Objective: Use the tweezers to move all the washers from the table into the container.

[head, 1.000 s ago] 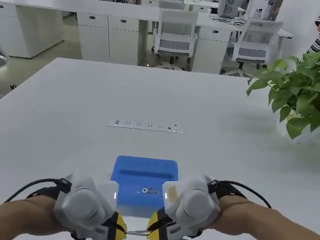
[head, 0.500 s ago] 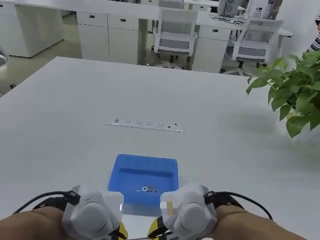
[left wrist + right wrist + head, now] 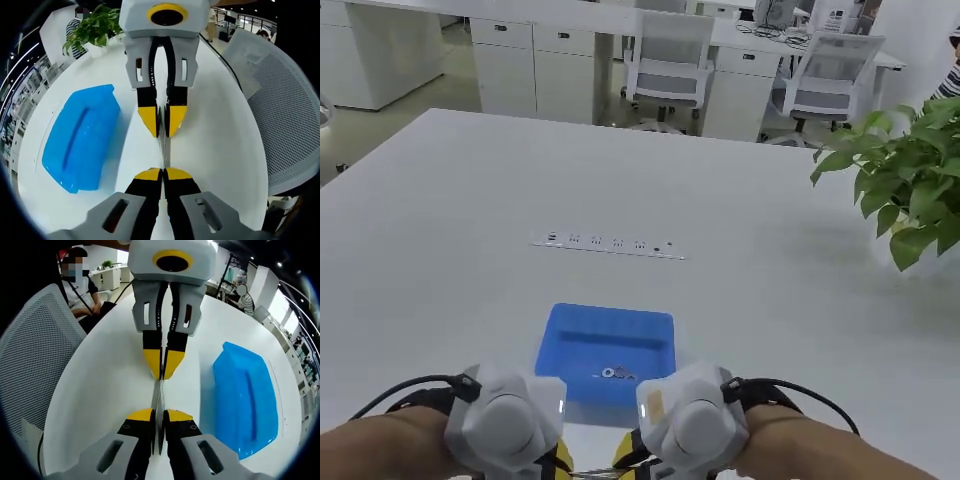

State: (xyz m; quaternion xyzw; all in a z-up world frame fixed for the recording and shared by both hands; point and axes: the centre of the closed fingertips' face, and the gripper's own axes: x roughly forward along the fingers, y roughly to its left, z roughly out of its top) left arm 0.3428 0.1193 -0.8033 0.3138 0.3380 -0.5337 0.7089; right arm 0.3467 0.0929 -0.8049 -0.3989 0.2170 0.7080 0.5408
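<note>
Head view, lower centre: washers [image 3: 613, 374] lie inside the blue container [image 3: 578, 340]. Gripper views, mid-frame: left gripper [image 3: 163, 174] and right gripper [image 3: 160, 415] meet tip to tip, each with jaws closed upon the tweezers [image 3: 162, 146].

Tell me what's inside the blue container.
A few small washers lie on the container floor. The left hand-held gripper and right hand-held gripper, shut on the tweezers, hide its near corners.
</note>
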